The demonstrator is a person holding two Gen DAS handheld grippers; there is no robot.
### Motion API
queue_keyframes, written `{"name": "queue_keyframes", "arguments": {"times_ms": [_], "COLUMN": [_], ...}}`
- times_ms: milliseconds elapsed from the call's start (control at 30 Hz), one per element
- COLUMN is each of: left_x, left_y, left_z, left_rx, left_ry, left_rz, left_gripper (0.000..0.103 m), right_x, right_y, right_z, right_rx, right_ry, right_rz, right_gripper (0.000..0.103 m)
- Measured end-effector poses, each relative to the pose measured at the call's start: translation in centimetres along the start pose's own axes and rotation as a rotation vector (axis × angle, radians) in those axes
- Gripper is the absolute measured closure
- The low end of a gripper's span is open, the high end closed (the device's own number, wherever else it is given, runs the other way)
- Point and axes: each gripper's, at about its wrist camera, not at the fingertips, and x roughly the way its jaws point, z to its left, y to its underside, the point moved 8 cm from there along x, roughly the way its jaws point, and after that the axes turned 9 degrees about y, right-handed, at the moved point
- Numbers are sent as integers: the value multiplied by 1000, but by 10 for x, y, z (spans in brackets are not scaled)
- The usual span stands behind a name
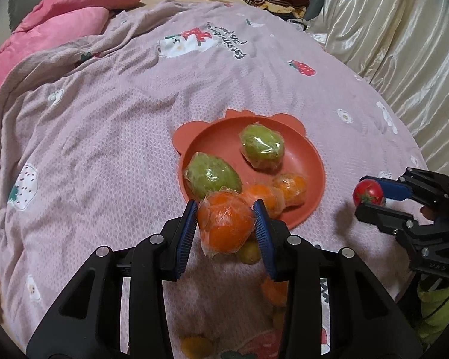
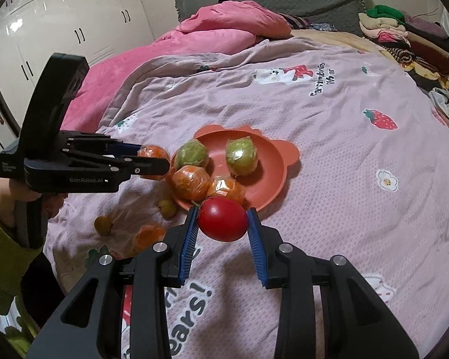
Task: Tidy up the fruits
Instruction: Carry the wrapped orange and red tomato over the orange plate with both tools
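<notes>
Fruit in the left tongs: a plastic-wrapped orange (image 1: 226, 223) sits clamped between the blue pads of the left gripper (image 1: 227, 220), whose jaws stand only as far apart as the fruit is wide; it hangs above the near rim of the plate.
Fruit in the right tongs: a red tomato (image 2: 223, 219) is pinched between the pads of the right gripper (image 2: 223, 220), jaws narrowed onto it, clear of the bedding and just short of the plate's near edge.
Plate: an orange-red plate with small ear-like tabs (image 2: 269, 176) lies on the bed straight ahead of both grippers.
On the plate: two wrapped green fruits (image 1: 262, 146) (image 1: 212, 175) towards the far side and two wrapped oranges (image 1: 289, 187) (image 1: 262, 199) nearer the tongs, the oranges touching each other.
Loose fruit: below and behind the left gripper's tips, two small yellow-green fruits (image 2: 168, 208) (image 2: 102, 225) and another wrapped orange (image 2: 148, 236) lie on the cover, off the plate.
Bedding: a mauve quilt printed with strawberries and lettering (image 1: 104, 119) under everything; a pink duvet (image 1: 60, 21) bunched beyond it, far from both tongs.
Beyond: a stack of folded clothes (image 2: 404, 36) at the far right corner of the bed, white cupboards (image 2: 60, 21) past the left gripper.
Person: a green sleeve (image 2: 6, 248) and a hand on the left gripper's handle.
</notes>
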Motion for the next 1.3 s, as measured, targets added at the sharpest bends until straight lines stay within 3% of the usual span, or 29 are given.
{"name": "queue_keyframes", "arguments": {"times_ms": [1300], "left_x": [32], "left_y": [-19], "left_z": [8], "left_rx": [3], "left_ry": [11], "left_rz": [-2], "left_gripper": [73], "right_x": [70], "right_y": [-37], "right_z": [-19], "right_rx": [-39], "right_ry": [67], "right_rz": [59], "right_gripper": [71]}}
